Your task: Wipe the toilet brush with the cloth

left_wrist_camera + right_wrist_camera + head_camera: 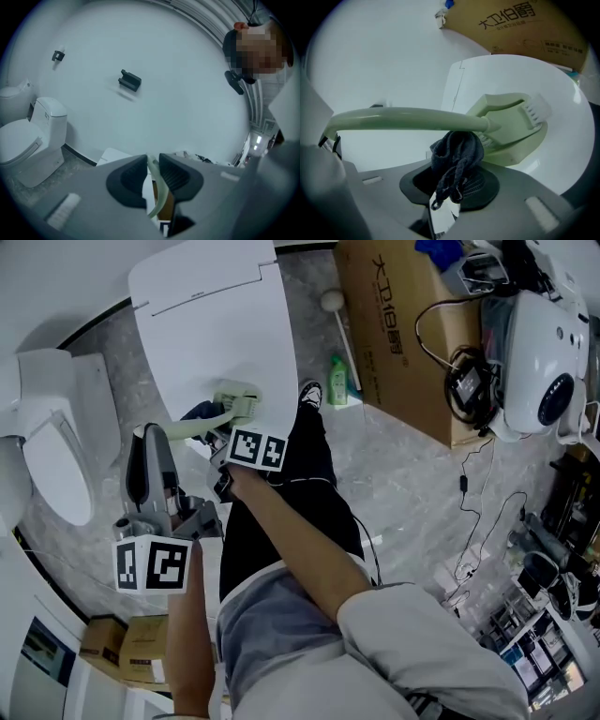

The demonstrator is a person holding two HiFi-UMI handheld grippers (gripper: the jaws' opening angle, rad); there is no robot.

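Your left gripper (151,164), nearest you on the left, has its jaws pressed together on the thin end of the toilet brush (422,118) handle; just to its right and a little farther off, your right gripper (454,176) is clamped on the dark cloth (457,152); the cloth bunches up out of the jaws and touches the underside of the handle close to the brush neck; the pale green handle runs from the left tool across above the right one; beyond the cloth the brush head, with its white bristles, lies on the white panel (220,324); a toilet (47,460) stands at the left; to the far right of the panel are a green bottle (337,381) and a cardboard box (403,343)
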